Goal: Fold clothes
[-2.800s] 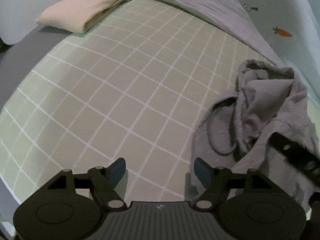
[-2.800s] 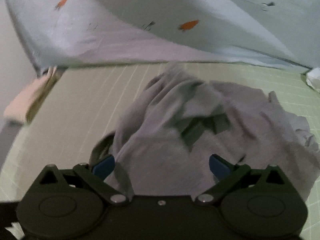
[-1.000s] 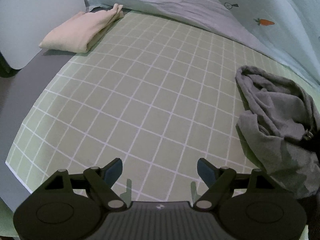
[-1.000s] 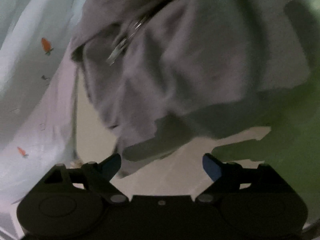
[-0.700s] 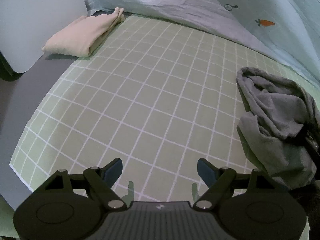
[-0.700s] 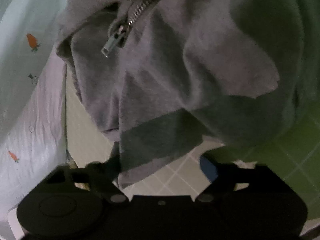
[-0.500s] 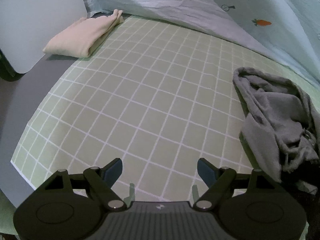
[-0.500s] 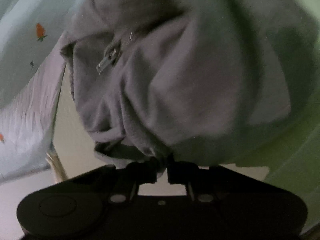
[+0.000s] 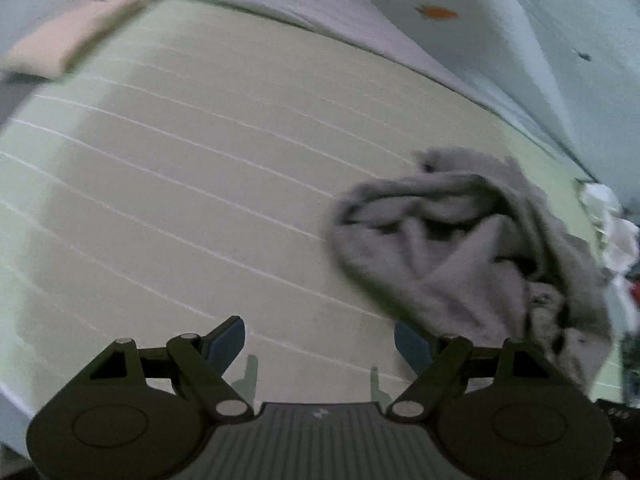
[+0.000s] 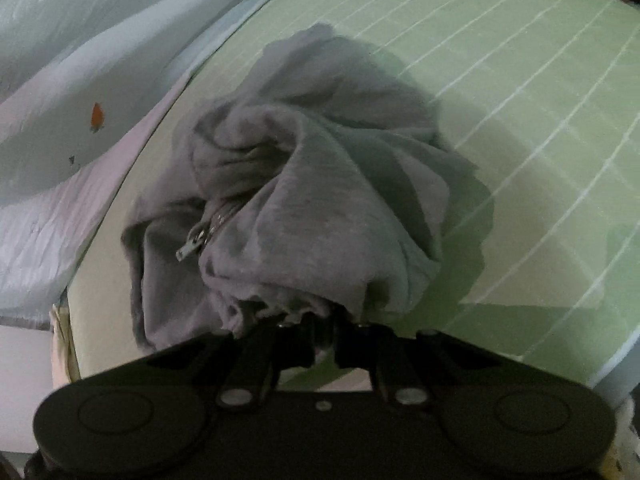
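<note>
One grey hoodie (image 10: 304,200) hem pinched in right claw (image 10: 322,326).

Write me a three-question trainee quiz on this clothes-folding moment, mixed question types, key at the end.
1. True or false: the right gripper is closed on an edge of the grey zip-up garment.
2. Multiple choice: the left gripper is
A. clamped on the beige folded cloth
B. open over the green grid sheet with nothing between its fingers
C. closed on the zipper pull
3. Fill in: the zipper pull hangs on the ___ side of the bunched garment in the right wrist view.

Key: 1 true; 2 B; 3 left
</note>
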The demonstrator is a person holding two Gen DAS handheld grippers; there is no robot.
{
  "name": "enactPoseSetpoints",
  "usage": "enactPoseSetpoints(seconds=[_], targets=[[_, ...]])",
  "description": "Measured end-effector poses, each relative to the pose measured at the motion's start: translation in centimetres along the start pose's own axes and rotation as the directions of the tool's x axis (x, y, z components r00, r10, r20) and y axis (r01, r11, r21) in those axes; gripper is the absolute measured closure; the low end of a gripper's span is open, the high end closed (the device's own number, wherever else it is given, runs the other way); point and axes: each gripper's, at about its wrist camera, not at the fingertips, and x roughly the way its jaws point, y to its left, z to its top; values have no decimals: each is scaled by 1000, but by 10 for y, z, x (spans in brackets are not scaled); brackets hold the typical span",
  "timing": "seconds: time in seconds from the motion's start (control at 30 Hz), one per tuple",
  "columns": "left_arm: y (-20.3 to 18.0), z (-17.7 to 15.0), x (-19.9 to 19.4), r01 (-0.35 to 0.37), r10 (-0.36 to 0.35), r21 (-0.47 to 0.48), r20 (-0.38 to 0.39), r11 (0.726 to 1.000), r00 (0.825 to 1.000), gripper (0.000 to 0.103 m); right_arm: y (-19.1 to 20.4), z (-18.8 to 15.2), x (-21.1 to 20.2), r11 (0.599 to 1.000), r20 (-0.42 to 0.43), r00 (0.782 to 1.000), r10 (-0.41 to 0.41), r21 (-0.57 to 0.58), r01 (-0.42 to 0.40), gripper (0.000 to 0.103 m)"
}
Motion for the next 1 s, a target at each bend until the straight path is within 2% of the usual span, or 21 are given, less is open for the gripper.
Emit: enactPoseSetpoints(seconds=[0.17, 0.23, 0.27, 0.3, 0.33, 0.4, 0.47, 0.63, 0.77, 0.87, 1.0], targets=[[-31, 1, 36, 78, -83, -70, -63, 994, 995, 21, -20, 15, 4, 1000, -5, 1000, -2, -13, 2, 95], [-40, 3, 49, 83, -90, -80, -78, 993, 993, 21, -32, 24, 0, 1000, -7, 1000, -2, -31, 2, 95], [-44, 3, 54, 73, -80, -83, -85, 994, 993, 25, -38, 25, -4, 999, 0, 1000, -5, -41, 5, 95], [-48, 3, 59, 51, -59, -89, -95, 995, 994, 37, -44, 26, -7, 999, 8, 1000, -9, -51, 9, 95], [-51, 3, 65, 30, -41, -102, -108, 994, 993, 45, -46, 32, -7, 998, 14, 1000, -13, -64, 14, 95], [-52, 3, 74, -7, -12, -138, -138, 990, 990, 82, -54, 44, -9, 995, 43, 999, -32, -91, 36, 95], [-54, 3, 79, -18, -5, -160, -142, 987, 990, 86, -56, 54, -10, 989, 80, 995, -53, -136, 63, 95], [-71, 8, 74, -59, 50, -127, -77, 990, 996, 89, -58, 66, -19, 967, 149, 985, -83, -228, 116, 96], [-76, 24, 51, -94, 97, -105, 32, 990, 995, 90, -56, 70, -43, 926, 229, 970, -84, -342, 161, 96], [-76, 41, 27, -122, 133, -91, 127, 988, 983, 90, -56, 72, -59, 881, 317, 946, -73, -423, 210, 96], [-75, 65, -3, -150, 165, -80, 233, 985, 958, 90, -50, 83, -70, 831, 409, 911, -58, -486, 271, 97]])
